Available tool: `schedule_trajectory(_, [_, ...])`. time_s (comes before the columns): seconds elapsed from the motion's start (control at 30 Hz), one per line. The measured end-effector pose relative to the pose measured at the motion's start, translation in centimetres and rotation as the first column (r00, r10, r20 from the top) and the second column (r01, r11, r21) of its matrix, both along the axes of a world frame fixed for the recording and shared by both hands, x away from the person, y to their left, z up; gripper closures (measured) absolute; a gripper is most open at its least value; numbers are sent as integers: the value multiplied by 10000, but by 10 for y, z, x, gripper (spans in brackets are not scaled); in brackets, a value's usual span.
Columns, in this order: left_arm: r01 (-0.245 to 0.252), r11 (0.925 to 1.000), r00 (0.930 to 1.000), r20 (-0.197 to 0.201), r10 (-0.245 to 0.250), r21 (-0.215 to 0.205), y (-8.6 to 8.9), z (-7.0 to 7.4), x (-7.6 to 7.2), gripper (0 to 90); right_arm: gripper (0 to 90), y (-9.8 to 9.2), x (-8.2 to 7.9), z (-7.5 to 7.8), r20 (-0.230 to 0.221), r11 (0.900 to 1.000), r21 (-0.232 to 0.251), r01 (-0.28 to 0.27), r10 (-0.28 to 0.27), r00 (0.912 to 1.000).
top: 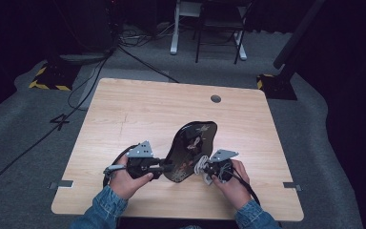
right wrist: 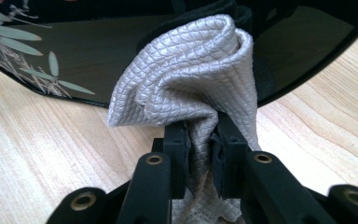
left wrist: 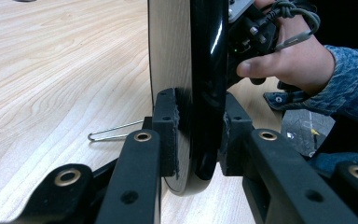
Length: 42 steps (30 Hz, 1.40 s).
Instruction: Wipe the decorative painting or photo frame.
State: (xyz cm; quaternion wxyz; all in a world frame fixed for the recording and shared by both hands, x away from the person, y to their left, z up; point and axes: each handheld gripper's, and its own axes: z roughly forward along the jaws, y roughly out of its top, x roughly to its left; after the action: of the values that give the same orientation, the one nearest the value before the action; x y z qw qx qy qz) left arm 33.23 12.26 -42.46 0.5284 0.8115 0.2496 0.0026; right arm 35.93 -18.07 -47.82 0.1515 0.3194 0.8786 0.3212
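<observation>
On the near half of the desk [top: 124, 105], in the high view, I see a black lacquered tray [top: 190, 148] with pale leaf and flower painting, tipped up on edge and running from near-left to far-right. My left tool [top: 167, 166] meets its near-left rim, and my right tool [top: 204, 168] sits just to its right with a pale cloth [top: 200, 164] bunched at the tip. Both hands rest close to the near edge, denim sleeves behind them.

In the left gripper view, the tray [left wrist: 200, 70] stands upright between my jaws, and the left tool [left wrist: 199, 135] is clamped on its lower rim, pads pressing both faces. A thin wire clip [left wrist: 114, 133] lies on the wood to the left. Beyond the tray, my right hand [left wrist: 289, 60] holds the other tool.

In the right gripper view, the right tool [right wrist: 199, 142] is pinched tight on the quilted silver-grey cloth [right wrist: 186, 84], which folds upward and rests against the tray's [right wrist: 74, 51] glossy painted face.
</observation>
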Motion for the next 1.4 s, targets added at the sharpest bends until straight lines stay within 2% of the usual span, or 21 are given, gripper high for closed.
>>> schedule_trajectory(0.17, [11, 10000, 10000, 67, -12, 59, 0, 0, 0, 734, 783, 3, -3, 2, 149, 9998, -185, -33, 36, 9999])
schedule_trajectory(0.3, [32, 10000, 10000, 50, -32, 50, 0, 0, 0, 734, 783, 9, -8, 9, 246, 9997, 88, -224, 222, 9995])
schedule_trajectory(0.43, [5, 10000, 10000, 26, -5, 46, 0, 0, 0, 734, 781, 18, -15, 19, 582, 9978, 328, -569, 550, 9968])
schedule_trajectory(0.67, [-42, 10000, 10000, -17, 42, -1, 0, 0, 0, 736, 780, 29, -27, 36, 1370, 9883, 872, -1251, 1125, 9842])
schedule_trajectory(0.77, [-47, 10000, 10000, -34, 47, -4, 0, 0, 0, 736, 777, 33, -30, 38, 1571, 9855, 889, -1445, 1294, 9791])
schedule_trajectory(0.87, [-52, 10000, 10000, -60, 52, -26, 0, 0, 1, 735, 771, 37, -34, 39, 1890, 9791, 834, -1853, 1671, 9677])
schedule_trajectory(1.0, [-57, 10000, 10000, -50, 57, -7, 0, 0, 0, 735, 775, 37, -34, 39, 1870, 9770, 944, -1910, 1711, 9673])
schedule_trajectory(1.2, [-58, 10000, 10000, -48, 58, -11, 0, 0, 1, 733, 782, 35, -30, 34, 1512, 9808, 853, -1756, 1615, 9752])
schedule_trajectory(1.4, [-18, 10000, 10000, -62, 18, -37, 0, -1, 1, 726, 782, 28, -22, 23, 1117, 9866, 691, -1480, 1397, 9839])
